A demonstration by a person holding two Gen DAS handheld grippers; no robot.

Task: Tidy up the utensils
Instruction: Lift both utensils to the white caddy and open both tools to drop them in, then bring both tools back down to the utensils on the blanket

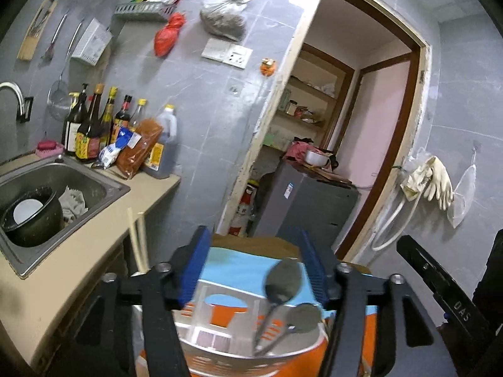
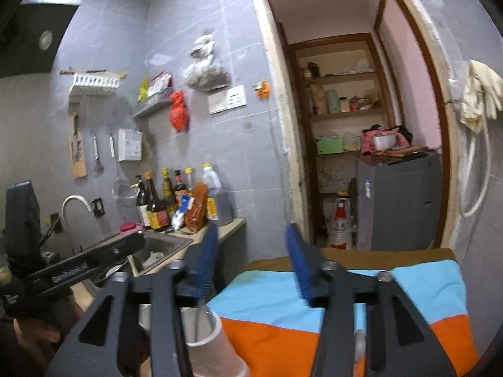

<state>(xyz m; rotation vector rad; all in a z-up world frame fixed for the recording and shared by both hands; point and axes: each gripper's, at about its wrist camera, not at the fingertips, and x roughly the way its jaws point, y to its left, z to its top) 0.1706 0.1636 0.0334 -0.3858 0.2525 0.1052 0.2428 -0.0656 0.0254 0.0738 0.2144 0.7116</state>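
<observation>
Between my left claw's [image 1: 254, 260] spread blue ribbed pads, gripping nothing, a round metal basket [image 1: 239, 350] holds two dull steel spoons [image 1: 283, 295], pale chopsticks [image 1: 140, 240] stand left, while my right claw [image 2: 251, 260], equally agape, hangs over smooth blue-and-orange cloth [image 2: 361, 308] beside a white cup [image 2: 207, 336].

Right gripper [image 2: 251, 262] jaws apart above striped cloth [image 2: 345, 308], beside cup [image 2: 206, 330].

Two spoons [image 1: 283, 286] standing in one holder [image 1: 220, 348] at 6 o'clock; two chopsticks [image 1: 140, 242] at 8 o'clock; about seven bottles [image 1: 91, 125] at 9 o'clock beside one sink [image 1: 103, 185]; one pot [image 1: 31, 220] inside.
</observation>
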